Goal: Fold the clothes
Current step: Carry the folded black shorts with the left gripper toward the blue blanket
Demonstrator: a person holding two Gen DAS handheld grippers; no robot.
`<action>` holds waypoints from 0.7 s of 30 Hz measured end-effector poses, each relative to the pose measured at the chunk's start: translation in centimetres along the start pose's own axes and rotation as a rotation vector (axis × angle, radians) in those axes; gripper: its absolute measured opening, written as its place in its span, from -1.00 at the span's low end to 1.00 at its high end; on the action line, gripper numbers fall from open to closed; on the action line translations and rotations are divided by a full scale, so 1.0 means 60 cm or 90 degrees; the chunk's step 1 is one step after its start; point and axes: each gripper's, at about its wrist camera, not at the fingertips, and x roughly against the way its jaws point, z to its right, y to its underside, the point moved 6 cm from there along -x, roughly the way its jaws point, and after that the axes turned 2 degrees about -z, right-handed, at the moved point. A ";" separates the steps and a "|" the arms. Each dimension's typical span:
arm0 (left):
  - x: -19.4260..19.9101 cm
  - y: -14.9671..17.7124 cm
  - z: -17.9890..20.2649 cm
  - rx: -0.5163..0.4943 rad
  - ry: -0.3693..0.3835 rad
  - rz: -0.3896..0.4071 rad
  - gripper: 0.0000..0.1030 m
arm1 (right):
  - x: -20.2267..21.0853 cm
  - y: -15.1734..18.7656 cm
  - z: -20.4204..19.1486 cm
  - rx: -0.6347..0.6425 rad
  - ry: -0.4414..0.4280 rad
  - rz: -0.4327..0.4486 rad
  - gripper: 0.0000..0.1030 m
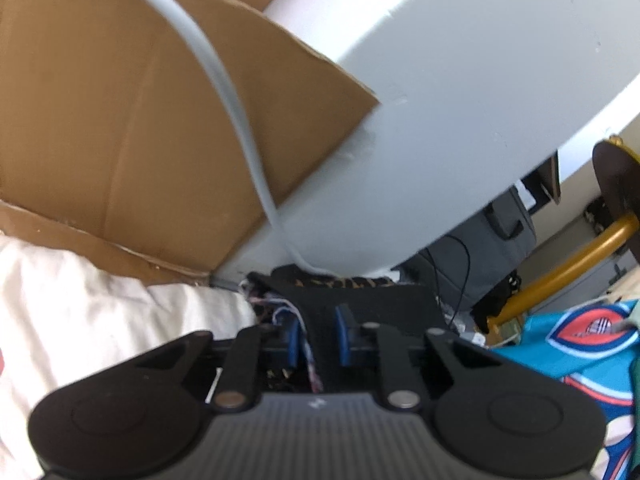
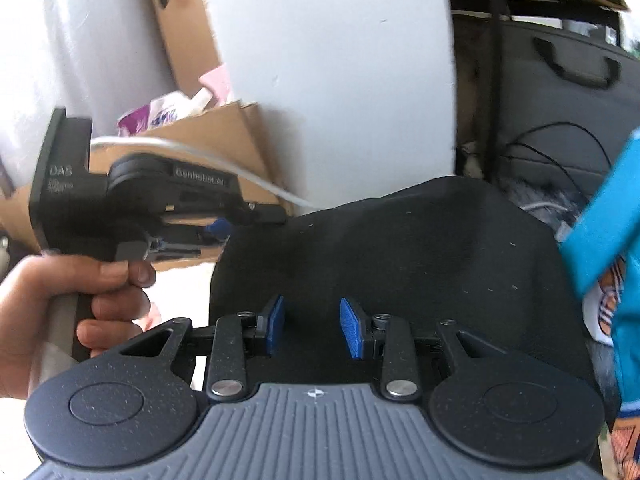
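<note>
A black garment (image 1: 360,296) with frayed threads runs forward from between the blue pads of my left gripper (image 1: 319,336), which is shut on it. In the right wrist view the same black garment (image 2: 400,248) spreads wide ahead of and under my right gripper (image 2: 314,330). Its pads stand apart with their blue faces bare, so it is open. The left gripper (image 2: 218,226) shows there from the side at the garment's left edge, with a person's hand (image 2: 48,300) squeezing its handle. A teal patterned garment (image 1: 592,336) (image 2: 608,216) lies to the right.
A cardboard box (image 1: 100,120) (image 2: 216,148) leans on a white wall (image 1: 440,100) straight ahead. A white cable (image 1: 224,80) crosses it. Cream bedding (image 1: 80,300) lies at left. A dark bag (image 2: 560,100) with cords and a gold chair leg (image 1: 568,264) stand at right.
</note>
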 end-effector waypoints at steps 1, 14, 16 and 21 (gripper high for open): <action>0.004 -0.003 -0.003 0.003 -0.002 0.006 -0.63 | -0.006 0.002 -0.003 0.005 0.004 -0.007 -0.26; 0.085 0.007 0.003 -0.021 -0.031 0.048 -0.62 | -0.031 0.023 0.003 -0.026 -0.004 -0.045 -0.24; 0.087 0.026 0.026 -0.047 -0.012 0.036 -0.64 | -0.017 0.017 0.006 -0.039 -0.010 -0.025 -0.24; 0.089 0.067 0.069 -0.128 0.017 0.008 -0.64 | 0.021 0.013 0.042 -0.042 0.034 0.025 -0.24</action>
